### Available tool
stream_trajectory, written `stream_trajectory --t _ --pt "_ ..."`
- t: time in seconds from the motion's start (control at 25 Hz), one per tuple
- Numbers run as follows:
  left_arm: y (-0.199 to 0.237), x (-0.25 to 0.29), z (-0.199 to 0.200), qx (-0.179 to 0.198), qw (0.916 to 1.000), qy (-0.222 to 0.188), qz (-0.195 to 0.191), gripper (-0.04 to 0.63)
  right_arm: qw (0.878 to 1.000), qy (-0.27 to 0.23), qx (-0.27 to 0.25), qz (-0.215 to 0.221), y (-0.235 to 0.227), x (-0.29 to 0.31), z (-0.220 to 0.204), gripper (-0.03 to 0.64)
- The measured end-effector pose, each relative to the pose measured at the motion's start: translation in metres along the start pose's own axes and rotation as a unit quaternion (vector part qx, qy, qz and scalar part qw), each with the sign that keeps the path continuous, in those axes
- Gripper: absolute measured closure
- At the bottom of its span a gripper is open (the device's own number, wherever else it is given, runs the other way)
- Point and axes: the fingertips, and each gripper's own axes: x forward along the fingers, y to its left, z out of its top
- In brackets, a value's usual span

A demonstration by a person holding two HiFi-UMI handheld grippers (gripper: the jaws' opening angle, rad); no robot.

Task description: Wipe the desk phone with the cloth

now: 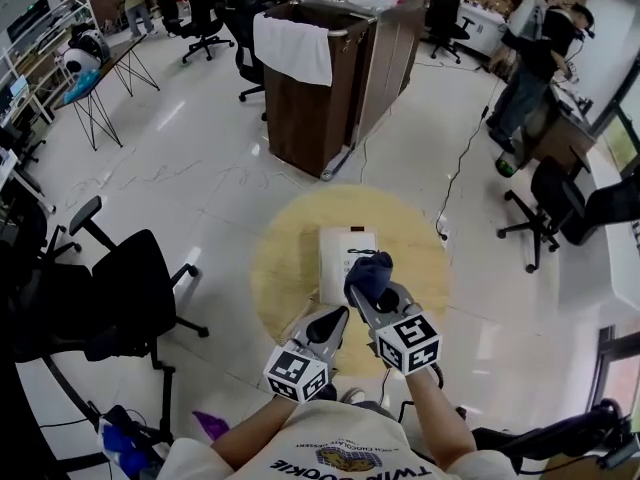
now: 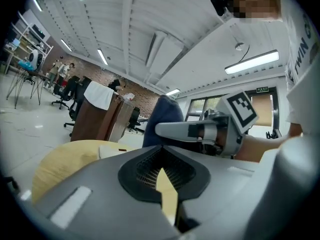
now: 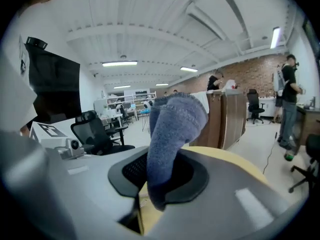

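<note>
A round yellow desk (image 1: pixel 285 273) is standing on the glossy white floor of an open office, and a white desk phone (image 1: pixel 338 258) is lying near its middle. The right gripper (image 1: pixel 366 294) is reaching over the phone's near right corner, its fingers gripping a blue cloth (image 1: pixel 370 271) that is bunching up above them. The left gripper (image 1: pixel 334 318) is hovering just nearer than the phone, its fingers pressing together on nothing. Beyond the phone, a brown cabinet (image 1: pixel 320 108) is carrying a white towel (image 1: pixel 292 48).

table (image 1: pixel 285 268): desk phone (image 1: pixel 338 253) on centre | cloth (image 1: pixel 368 273) in right gripper (image 1: pixel 374 296), over phone's near right corner | left gripper (image 1: pixel 333 320) just beside, left | cabinet (image 1: pixel 320 88) behind table | chair (image 1: pixel 130 293) left
</note>
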Motion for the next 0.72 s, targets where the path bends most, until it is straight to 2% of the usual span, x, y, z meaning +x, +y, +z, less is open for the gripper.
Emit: stream_trajectory --t 0.2,0.32,0.72 --pt "-0.026 -0.006 0.004 0.01 0.9999 -0.012 -0.002 0.603 0.996 -0.069 -0.004 -0.048 0.015 -0.057 -0.002 0.549" --pt "-0.042 -0.014 0.002 0.013 0.9997 -0.018 0.003 0.603 0.994 -0.098 -0.002 -0.055 0.032 -0.085 -0.008 0.549" --pt "-0.111 -0.06 -0.012 0.03 0.999 -0.029 0.013 0.603 0.989 -0.126 -0.001 -0.073 0.074 -0.158 -0.033 0.549"
